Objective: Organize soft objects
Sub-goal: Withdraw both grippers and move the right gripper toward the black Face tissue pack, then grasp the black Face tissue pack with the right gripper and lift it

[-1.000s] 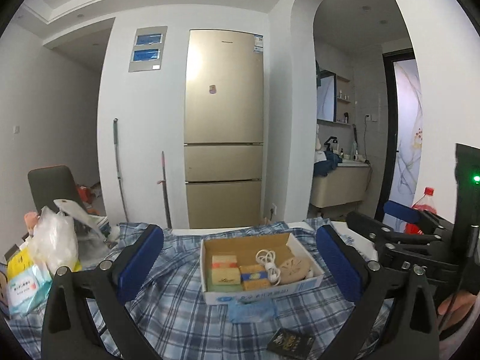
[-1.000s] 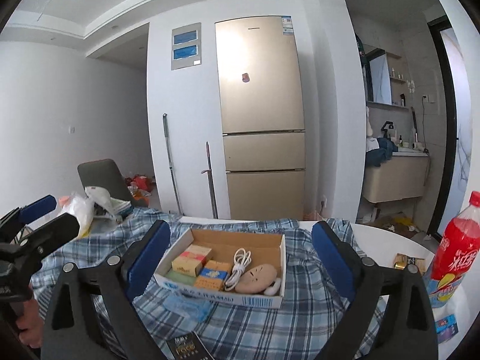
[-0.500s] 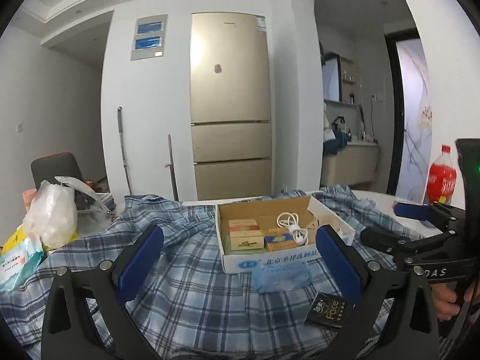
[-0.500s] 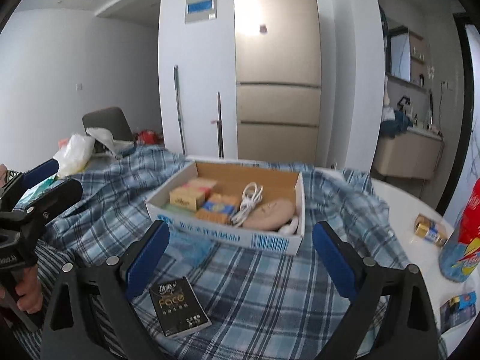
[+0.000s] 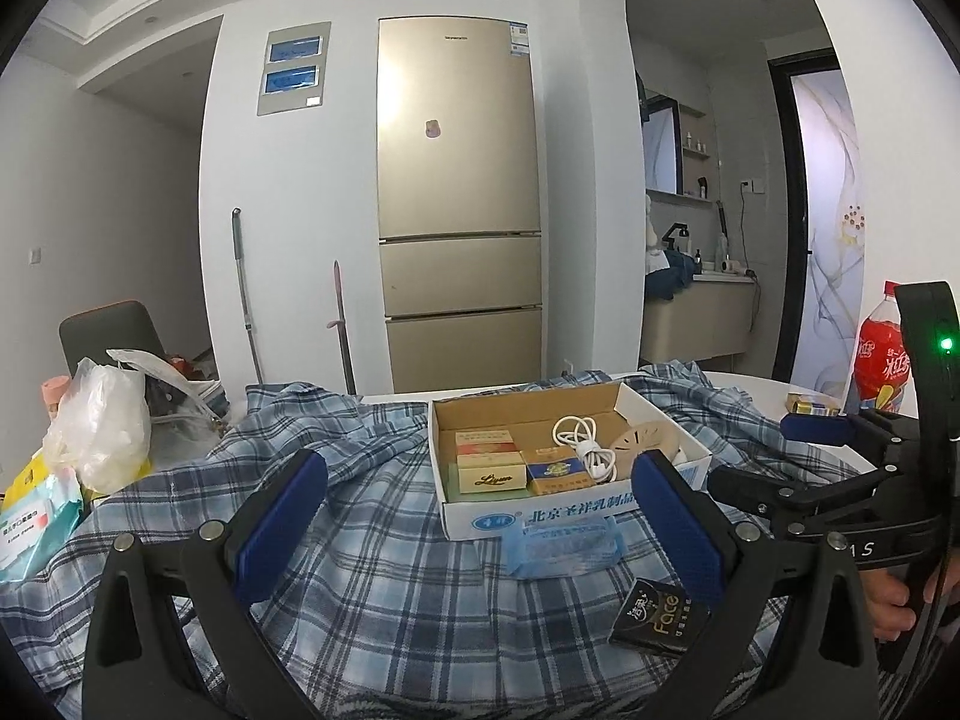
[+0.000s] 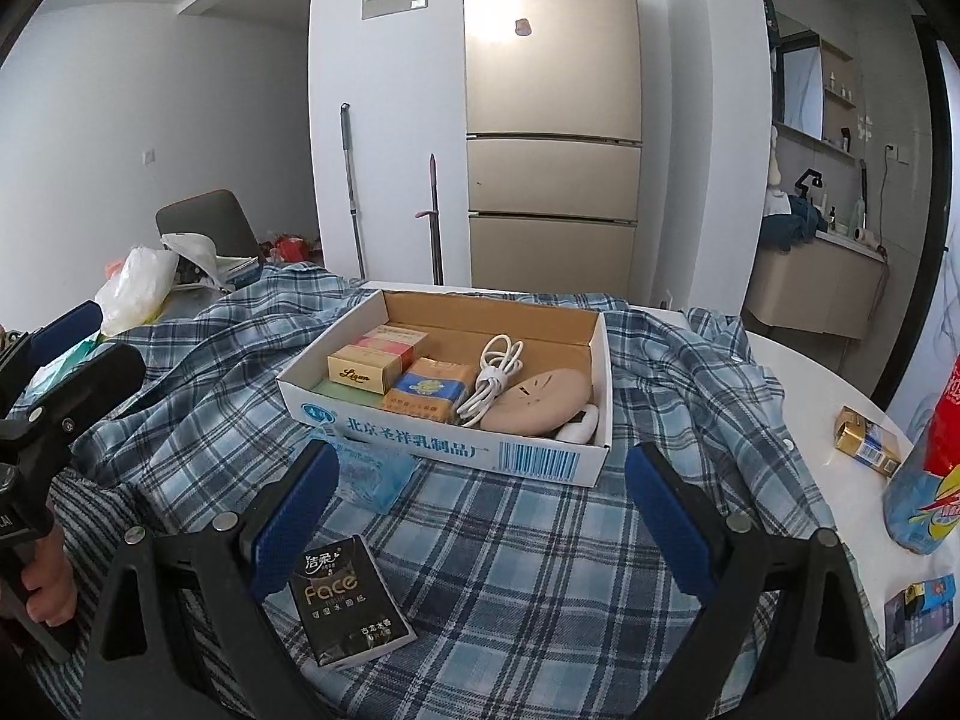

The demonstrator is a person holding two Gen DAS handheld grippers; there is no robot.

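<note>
A blue plaid shirt (image 6: 540, 540) lies rumpled across most of the white table (image 6: 798, 372), reaching up to and under both hand-held grippers. On the shirt, just ahead of the spread fingers of each tool, sits an open cardboard box (image 6: 444, 450) holding small packets, a coiled white cable (image 6: 495, 381) and a round beige pad (image 6: 540, 402).

The left hand-held gripper (image 5: 480, 516) hovers low over the cloth with its blue-padded fingers wide apart and nothing between them; the box stands straight ahead of it, its near wall lying between the two fingertips. The right hand-held gripper (image 6: 480, 510) is likewise spread and empty, the box just beyond its tips.

Touching the box's front wall lies a clear blue tissue pack (image 5: 564, 546), resting on the shirt between the left tool's fingers and beside the right tool's left finger. Nearer still, a black "Face" tissue pack (image 6: 348, 600) lies flat on the plaid, just inside the right tool's left finger and close beside the left tool's right finger.

A red soda bottle (image 5: 882, 360) stands on bare table at the far right, well apart from the shirt.
</note>
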